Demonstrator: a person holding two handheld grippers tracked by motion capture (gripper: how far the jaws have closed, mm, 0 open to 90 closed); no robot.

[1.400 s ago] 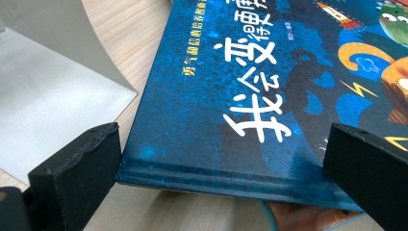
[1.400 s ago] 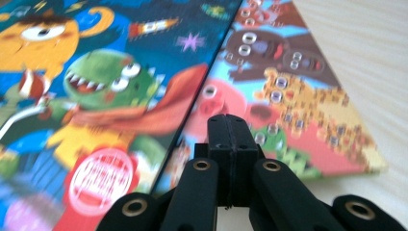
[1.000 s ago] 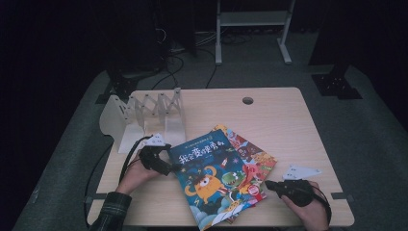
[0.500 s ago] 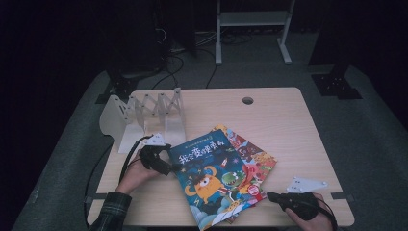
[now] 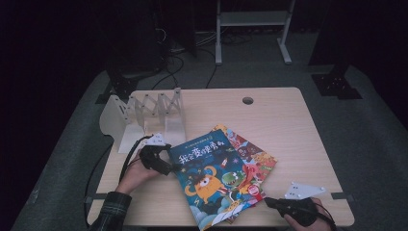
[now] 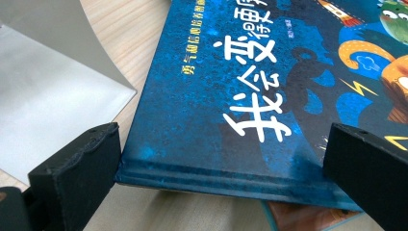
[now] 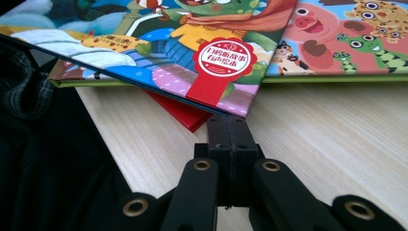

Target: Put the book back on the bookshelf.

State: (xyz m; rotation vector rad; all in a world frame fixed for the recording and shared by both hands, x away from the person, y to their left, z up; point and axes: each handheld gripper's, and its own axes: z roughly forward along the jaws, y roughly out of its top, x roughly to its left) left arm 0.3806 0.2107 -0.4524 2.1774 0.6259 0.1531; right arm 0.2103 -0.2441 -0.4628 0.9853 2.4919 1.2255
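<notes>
A stack of colourful hardcover picture books lies in the middle of the light wooden table [image 5: 284, 125], the blue book with an orange monster [image 5: 211, 183] on top. The left tongs [image 5: 169, 166] stand wide at the spine edge of this book, one jaw at each side, not pressing it. The right tongs [image 7: 232, 126] are closed together with nothing between, their tips just at the lower corner of the top cover. A white folding book rack [image 5: 144, 118] stands near the left edge.

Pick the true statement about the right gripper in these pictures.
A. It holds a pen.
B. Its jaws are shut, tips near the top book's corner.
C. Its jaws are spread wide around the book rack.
B: in the right gripper view the right gripper has both jaws pressed together just short of the blue picture book corner.
</notes>
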